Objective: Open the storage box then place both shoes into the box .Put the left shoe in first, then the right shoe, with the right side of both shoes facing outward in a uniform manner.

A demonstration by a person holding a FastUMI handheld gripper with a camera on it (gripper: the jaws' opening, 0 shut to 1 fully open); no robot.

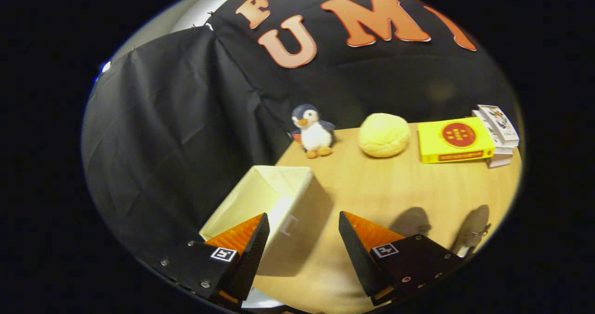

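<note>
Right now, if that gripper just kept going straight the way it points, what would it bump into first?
Probably the open cream fabric storage box: its near corner sits between the open gripper fingers, just ahead. Past it lies bare wooden table. Depth is hard to judge.

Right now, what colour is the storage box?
Cream-white storage box, open top, seen in the gripper view just ahead of the open fingers.

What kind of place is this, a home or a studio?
Probably a staged recording booth: black cloth wall behind a wooden table set with props, namely a toy penguin, books and an open storage box. The gripper is open.
</note>
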